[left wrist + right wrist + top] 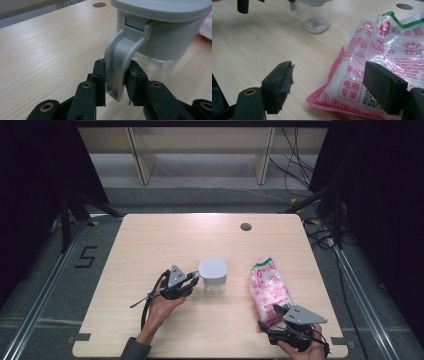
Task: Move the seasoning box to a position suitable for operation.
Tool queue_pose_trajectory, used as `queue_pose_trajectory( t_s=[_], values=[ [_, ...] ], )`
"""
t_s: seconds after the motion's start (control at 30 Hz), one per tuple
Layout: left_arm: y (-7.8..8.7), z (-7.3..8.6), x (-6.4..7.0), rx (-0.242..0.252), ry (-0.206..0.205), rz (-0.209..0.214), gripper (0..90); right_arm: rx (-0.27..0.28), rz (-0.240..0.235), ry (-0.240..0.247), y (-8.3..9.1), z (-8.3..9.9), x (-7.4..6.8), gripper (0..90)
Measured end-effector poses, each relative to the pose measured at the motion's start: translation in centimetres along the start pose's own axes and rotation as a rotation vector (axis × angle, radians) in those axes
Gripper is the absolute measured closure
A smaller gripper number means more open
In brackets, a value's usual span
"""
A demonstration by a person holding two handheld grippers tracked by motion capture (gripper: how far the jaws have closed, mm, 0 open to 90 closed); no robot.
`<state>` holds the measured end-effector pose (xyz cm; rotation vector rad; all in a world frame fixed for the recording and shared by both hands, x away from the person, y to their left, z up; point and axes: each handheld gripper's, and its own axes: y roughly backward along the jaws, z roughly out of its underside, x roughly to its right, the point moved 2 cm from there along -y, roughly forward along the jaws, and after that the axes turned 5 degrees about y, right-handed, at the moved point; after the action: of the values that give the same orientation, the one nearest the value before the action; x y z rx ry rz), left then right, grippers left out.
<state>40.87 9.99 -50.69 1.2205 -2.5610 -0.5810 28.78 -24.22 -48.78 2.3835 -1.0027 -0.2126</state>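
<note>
A clear plastic container with a grey lid [213, 275] stands mid-table. My left gripper [192, 279] is shut on the lid's grey latch [119, 68], with one pad on each side of it. A clear and pink printed bag of white grains [269, 289] lies to the right of the container. My right gripper [274, 312] is open at the bag's near end. In the right gripper view its jaws stand wide apart, with the bag's near corner [352, 92] between them and the container [315, 15] farther off.
The wooden table [165, 240] has a round cable hole [245, 226] near its far edge. Beyond the table there are shelf legs and cables on the floor. The table's left and far parts are bare.
</note>
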Motion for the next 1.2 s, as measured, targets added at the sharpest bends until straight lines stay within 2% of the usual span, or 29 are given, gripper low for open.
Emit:
queue_pose_trajectory(
  t_s=[0.07, 0.1, 0.23, 0.27, 0.37, 0.4, 0.47, 0.5, 0.53, 0.57, 0.6, 0.63, 0.67, 0.73, 0.77, 0.8, 0.9, 0.93, 0.97, 1.07, 1.1, 1.13, 1.2],
  values=[
    [-0.1, 0.0, 0.2, 0.008, 0.000, 0.008, 70.8, 0.002, -0.015, 0.010, -0.2, 0.0, 0.0, 24.6],
    [-0.1, 0.0, 0.2, 0.000, -0.008, 0.009, 70.8, -0.008, 0.001, -0.014, 0.0, 0.0, -0.3, 24.6],
    [-0.2, 0.0, 0.2, 0.005, 0.006, 0.013, 70.8, -0.006, 0.000, -0.008, 0.0, 0.0, -0.3, 24.6],
    [-0.2, 0.0, 0.1, 0.005, 0.003, 0.021, 70.8, -0.013, -0.006, -0.020, 0.0, 0.0, -0.3, 24.6],
    [-0.4, -0.1, 0.1, 0.009, 0.014, 0.024, 70.8, -0.004, -0.016, -0.018, -0.1, 0.0, -0.3, 24.6],
    [-0.4, -0.1, 0.0, 0.005, 0.012, 0.022, 70.8, 0.005, -0.018, 0.008, -0.2, -0.1, -0.1, 24.6],
    [-0.5, -0.2, -0.1, 0.007, 0.019, 0.024, 70.7, 0.005, -0.022, 0.019, -0.2, 0.0, 0.0, 24.6],
    [-0.5, -0.2, -0.1, 0.007, 0.025, 0.025, 70.4, 0.003, -0.019, 0.018, -0.1, 0.0, 0.0, 24.5],
    [-0.5, -0.2, -0.2, 0.007, 0.011, 0.025, 70.4, 0.003, -0.019, 0.018, -0.1, 0.0, 0.0, 24.5],
    [-0.5, -0.2, -0.1, 0.006, 0.031, 0.024, 70.2, 0.009, -0.021, 0.006, -0.1, -0.1, 0.0, 24.5],
    [-0.5, -0.2, -0.1, 0.007, 0.032, 0.026, 70.1, 0.009, -0.020, 0.006, -0.1, 0.0, 0.0, 24.4],
    [-0.5, -0.2, -0.2, 0.005, 0.028, 0.027, 68.9, 0.009, -0.023, 0.005, -0.1, 0.0, 0.0, 24.4],
    [-0.5, -0.2, -0.1, 0.014, 0.037, 0.035, 66.4, 0.012, -0.014, 0.024, -0.1, 0.0, 0.1, 24.4],
    [-0.2, -0.2, -0.1, -0.019, 0.009, 0.044, 64.7, 0.007, -0.026, 0.021, -0.1, 0.0, 0.0, 24.4],
    [-0.1, -0.2, -0.2, -0.025, -0.011, 0.040, 55.1, 0.005, -0.024, 0.005, -0.2, 0.0, -0.1, 24.2],
    [0.1, -0.2, -0.1, -0.032, 0.015, 0.029, 55.1, 0.005, -0.024, 0.005, -0.2, 0.0, -0.1, 24.2],
    [0.6, -0.5, -0.2, -0.024, 0.006, 0.022, 46.7, 0.014, -0.013, 0.021, -0.2, 0.0, -0.1, 24.2],
    [1.0, -0.7, -0.2, -0.026, -0.005, 0.018, 42.5, 0.000, -0.036, 0.023, -0.2, 0.0, -0.1, 24.2],
    [1.0, -0.7, -0.2, -0.026, -0.005, 0.018, 40.5, 0.000, -0.036, 0.023, -0.2, 0.0, -0.1, 24.2],
    [1.6, -0.9, -0.1, -0.031, 0.007, 0.039, 40.1, 0.006, -0.023, 0.036, -0.1, 0.0, 0.0, 24.1],
    [1.9, -1.0, -0.1, -0.030, 0.006, 0.036, 39.9, -0.004, -0.028, 0.015, -0.1, 0.1, -0.2, 24.1],
    [2.4, -1.2, -0.2, -0.025, 0.013, 0.043, 39.5, 0.008, -0.025, 0.030, -0.2, 0.1, -0.1, 24.2],
    [2.8, -1.3, -0.4, -0.025, 0.004, 0.044, 39.5, 0.000, -0.031, 0.018, -0.3, 0.1, -0.2, 24.2]
  ],
)
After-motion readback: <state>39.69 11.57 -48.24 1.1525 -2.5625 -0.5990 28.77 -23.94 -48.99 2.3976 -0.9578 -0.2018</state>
